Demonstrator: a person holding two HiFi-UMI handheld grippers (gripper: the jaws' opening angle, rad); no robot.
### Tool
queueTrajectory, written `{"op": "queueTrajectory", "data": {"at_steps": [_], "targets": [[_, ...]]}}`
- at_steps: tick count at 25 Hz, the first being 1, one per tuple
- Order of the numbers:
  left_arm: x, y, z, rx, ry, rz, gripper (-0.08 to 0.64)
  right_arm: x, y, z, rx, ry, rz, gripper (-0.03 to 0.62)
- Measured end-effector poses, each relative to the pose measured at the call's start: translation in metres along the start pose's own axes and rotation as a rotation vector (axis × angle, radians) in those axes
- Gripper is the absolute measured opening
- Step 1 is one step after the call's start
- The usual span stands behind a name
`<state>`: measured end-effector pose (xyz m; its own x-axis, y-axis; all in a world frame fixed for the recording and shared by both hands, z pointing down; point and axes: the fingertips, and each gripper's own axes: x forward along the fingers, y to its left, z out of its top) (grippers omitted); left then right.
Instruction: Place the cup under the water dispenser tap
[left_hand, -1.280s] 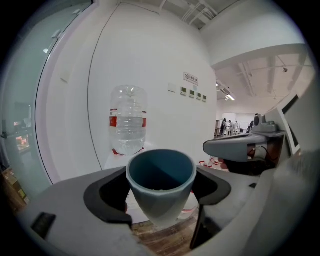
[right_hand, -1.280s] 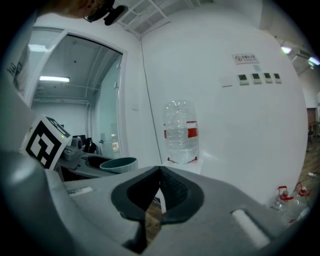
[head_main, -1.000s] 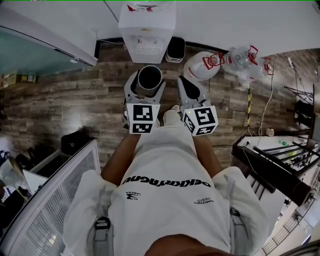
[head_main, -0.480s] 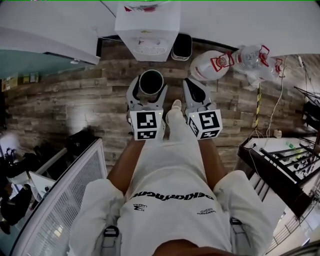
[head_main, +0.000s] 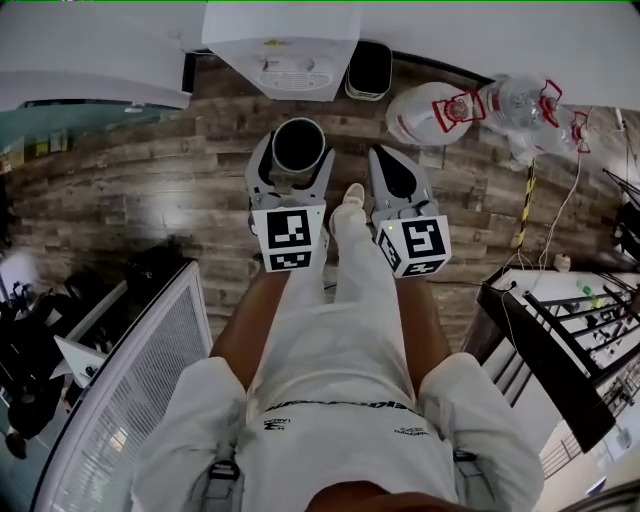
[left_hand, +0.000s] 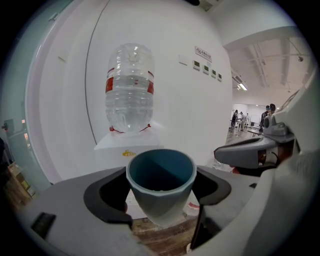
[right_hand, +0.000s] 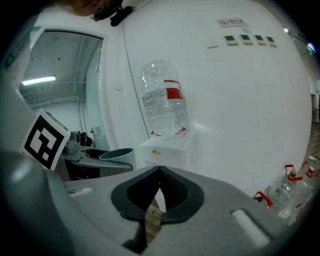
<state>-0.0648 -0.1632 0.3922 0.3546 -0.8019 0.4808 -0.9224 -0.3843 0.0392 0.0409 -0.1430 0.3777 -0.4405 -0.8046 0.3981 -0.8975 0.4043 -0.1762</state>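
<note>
The cup is clamped in the left gripper – a jaw is pressed against each side of it, and it's held upright with the mouth facing up. It's a blue-grey cup with a darker teal inside. From the head view it is seen hanging over the wooden floor, a little way in front of the water dispenser and not yet under the tap.

The right gripper is carried just beside the left one, pointed at the same dispenser. Its jaws are closed tip to tip with nothing held between them – only a sliver of floor is seen through the gap behind the tips.

In the left gripper view a big clear bottle with a red label is seen sitting upside down on top of the dispenser. A black bin is parked right next to the dispenser, and spare water bottles are lying on the floor off to the right.
</note>
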Motion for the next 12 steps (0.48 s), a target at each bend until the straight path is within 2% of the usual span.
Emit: {"op": "queueTrajectory", "data": {"at_steps": [12], "targets": [[0.073,0.001,-0.039,-0.031,0.002,0.029,0.367,0.046,-0.036,-0.050,0.014,0.017,-0.002,0.000]]}}
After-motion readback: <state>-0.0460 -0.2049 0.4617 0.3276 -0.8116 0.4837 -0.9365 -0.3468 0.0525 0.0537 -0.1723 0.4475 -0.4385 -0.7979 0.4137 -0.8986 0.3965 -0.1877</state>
